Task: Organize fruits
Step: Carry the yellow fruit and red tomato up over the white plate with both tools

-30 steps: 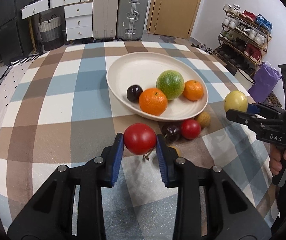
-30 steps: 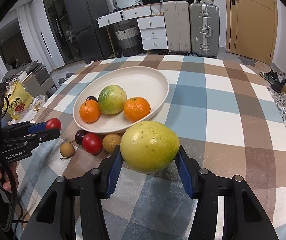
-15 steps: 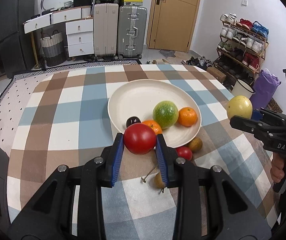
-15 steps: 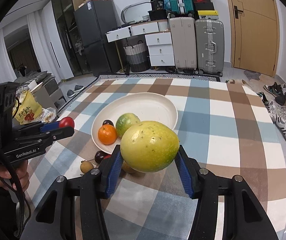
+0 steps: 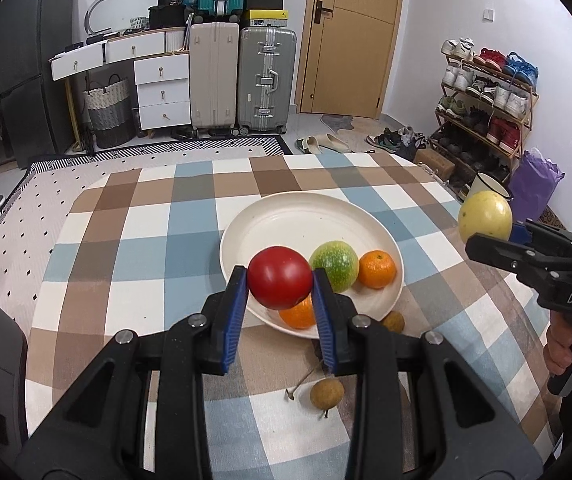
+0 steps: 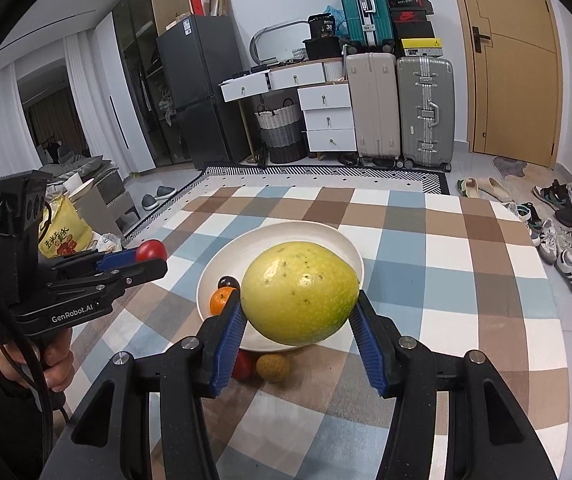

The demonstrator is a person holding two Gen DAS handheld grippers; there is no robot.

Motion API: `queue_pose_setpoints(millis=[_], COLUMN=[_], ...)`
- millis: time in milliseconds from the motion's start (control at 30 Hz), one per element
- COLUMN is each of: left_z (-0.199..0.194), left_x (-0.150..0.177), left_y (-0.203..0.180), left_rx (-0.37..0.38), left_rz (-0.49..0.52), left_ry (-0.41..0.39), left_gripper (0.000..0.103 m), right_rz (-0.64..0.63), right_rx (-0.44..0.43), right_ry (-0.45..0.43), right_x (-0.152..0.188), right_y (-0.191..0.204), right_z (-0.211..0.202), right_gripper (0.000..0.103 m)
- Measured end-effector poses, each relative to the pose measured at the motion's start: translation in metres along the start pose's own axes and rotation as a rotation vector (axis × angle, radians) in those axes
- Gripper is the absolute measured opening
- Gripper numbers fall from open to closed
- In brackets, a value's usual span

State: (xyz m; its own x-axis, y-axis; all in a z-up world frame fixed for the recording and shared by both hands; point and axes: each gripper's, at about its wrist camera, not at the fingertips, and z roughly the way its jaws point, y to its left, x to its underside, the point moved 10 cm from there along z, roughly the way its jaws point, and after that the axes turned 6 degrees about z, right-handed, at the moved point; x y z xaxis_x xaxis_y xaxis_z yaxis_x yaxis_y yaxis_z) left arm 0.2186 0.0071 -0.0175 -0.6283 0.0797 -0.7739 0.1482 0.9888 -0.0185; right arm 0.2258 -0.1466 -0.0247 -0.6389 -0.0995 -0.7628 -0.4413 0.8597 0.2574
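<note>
My left gripper [image 5: 280, 285] is shut on a red tomato [image 5: 279, 277], held in the air above the near rim of the white plate [image 5: 286, 216]. On the plate lie a green fruit [image 5: 336, 265], an orange [image 5: 378, 269] and a second orange [image 5: 297, 316] partly hidden by the tomato. My right gripper [image 6: 300, 308] is shut on a large yellow fruit [image 6: 300, 298], raised over the plate [image 6: 278, 236]. The other gripper shows in each view: the yellow fruit [image 5: 485, 218] at the right, the tomato [image 6: 151, 250] at the left.
Two small brown longans [image 5: 327, 394] [image 5: 393, 321] lie on the checked tablecloth [image 5: 126, 248] in front of the plate. A red fruit [image 6: 243, 365] and a longan [image 6: 273, 367] sit by the plate's near rim. A dark plum [image 6: 229, 281] rests on the plate. Suitcases and shoe rack stand beyond.
Both grippers have risen with their fruits still held, so the plate and table look lower and farther away. The grips have not changed.
</note>
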Motion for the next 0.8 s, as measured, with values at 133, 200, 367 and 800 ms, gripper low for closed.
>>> queue_pose_setpoints(millis=[133,200,367,800], left_z=[0.005,0.009,0.022,0.068], left_x=[-0.007,-0.011,-0.019,-0.030], left_y=[0.000,0.001,0.002,0.006], left_rx=[0.000,0.000,0.006,0.004], left_rz=[0.001,0.003,0.006,0.026], left_ry=[-0.007,-0.011,-0.004,0.017], left_gripper=[0.029,0.029,0.029,0.029], right_rz=[0.006,0.010,0.010,0.022], right_rx=[-0.006,-0.008,-0.003,-0.006], right_ry=[-0.001,-0.001,0.007,0.049], right_x=[-0.005,-0.008,-0.013,-0.022], right_y=[0.001,0.001,-0.001,-0.010], right_z=[0.005,0.008,0.018,0.067], right_gripper=[0.053,0.053,0.053,0.053])
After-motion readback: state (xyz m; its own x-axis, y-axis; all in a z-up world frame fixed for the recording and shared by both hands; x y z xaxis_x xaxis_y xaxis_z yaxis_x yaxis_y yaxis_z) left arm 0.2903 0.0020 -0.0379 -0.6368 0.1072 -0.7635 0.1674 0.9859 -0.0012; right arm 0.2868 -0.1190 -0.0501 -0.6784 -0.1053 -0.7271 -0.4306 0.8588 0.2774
